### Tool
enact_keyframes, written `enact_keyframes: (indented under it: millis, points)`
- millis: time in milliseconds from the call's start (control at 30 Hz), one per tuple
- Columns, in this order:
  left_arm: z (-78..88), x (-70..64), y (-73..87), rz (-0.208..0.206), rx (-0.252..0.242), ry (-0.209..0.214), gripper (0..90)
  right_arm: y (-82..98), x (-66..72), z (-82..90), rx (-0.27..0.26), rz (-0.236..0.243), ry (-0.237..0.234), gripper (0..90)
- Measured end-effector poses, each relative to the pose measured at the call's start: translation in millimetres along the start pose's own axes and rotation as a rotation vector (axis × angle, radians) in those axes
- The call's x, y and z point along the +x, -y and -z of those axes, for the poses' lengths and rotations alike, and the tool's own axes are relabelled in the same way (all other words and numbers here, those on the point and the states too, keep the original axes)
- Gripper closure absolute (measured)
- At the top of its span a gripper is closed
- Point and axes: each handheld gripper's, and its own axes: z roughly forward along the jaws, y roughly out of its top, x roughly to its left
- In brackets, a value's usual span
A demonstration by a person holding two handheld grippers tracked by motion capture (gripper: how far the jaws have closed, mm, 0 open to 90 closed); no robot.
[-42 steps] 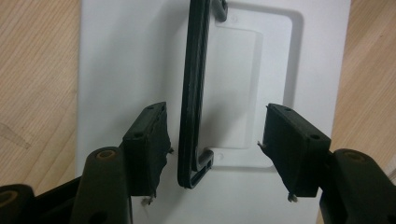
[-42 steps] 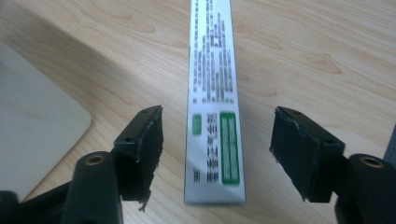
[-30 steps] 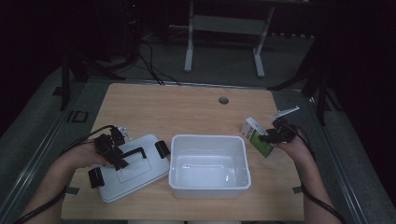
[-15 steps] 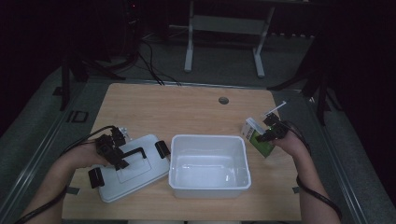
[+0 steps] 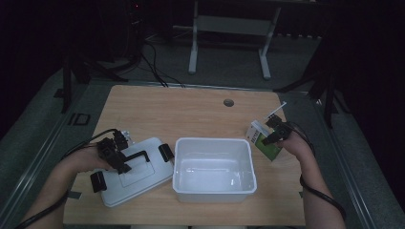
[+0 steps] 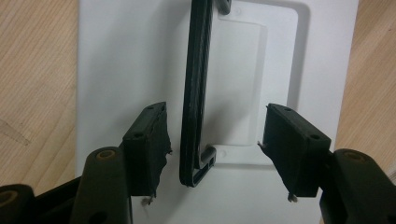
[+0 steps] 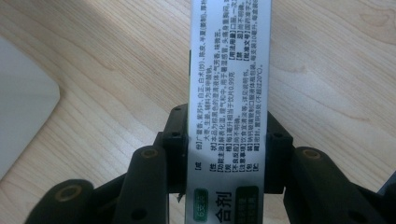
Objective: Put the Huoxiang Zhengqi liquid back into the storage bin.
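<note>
A: Where's the carton?
B: The green-and-white printed box sits at three o'clock on the pale woodgrain table. The right gripper has just been closing; its jaws press both narrow sides.
A: And the left gripper?
B: Open at nine o'clock, astride the black ribbed handle of the smooth white lid, beside the glossy rectangular tub.
</note>
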Motion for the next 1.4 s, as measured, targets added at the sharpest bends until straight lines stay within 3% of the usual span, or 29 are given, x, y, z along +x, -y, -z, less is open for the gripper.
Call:
enact_keyframes:
  millis: [267, 467, 600, 667, 1133, 1400]
  points:
    - [1.1, -0.3, -1.0, -0.003, 0.007, 0.0, 40.9, 1.2, 2.7, 5.2, 0.023, 0.036, -0.016, 64.0]
    - [-0.1, -0.9, -2.2, -0.004, 0.007, -0.001, 40.9, 4.3, 4.7, 16.6, 0.005, 0.047, -0.016, 63.9]
    - [-0.9, -1.5, -3.1, -0.004, 0.01, 0.0, 40.9, 6.7, 7.8, 28.9, -0.003, 0.07, -0.031, 64.0]
    - [-0.7, -2.2, -3.8, -0.007, -0.002, 0.02, 40.9, 7.7, 10.0, 35.7, -0.002, 0.088, -0.025, 64.0]
    - [0.8, -5.2, -6.9, -0.018, 0.013, -0.004, 40.9, 11.4, 23.9, 85.2, -0.045, 0.161, -0.03, 63.9]
    - [1.2, -5.5, -7.5, -0.02, 0.017, -0.009, 40.9, 9.4, 40.8, 115.4, -0.093, 0.222, -0.045, 63.9]
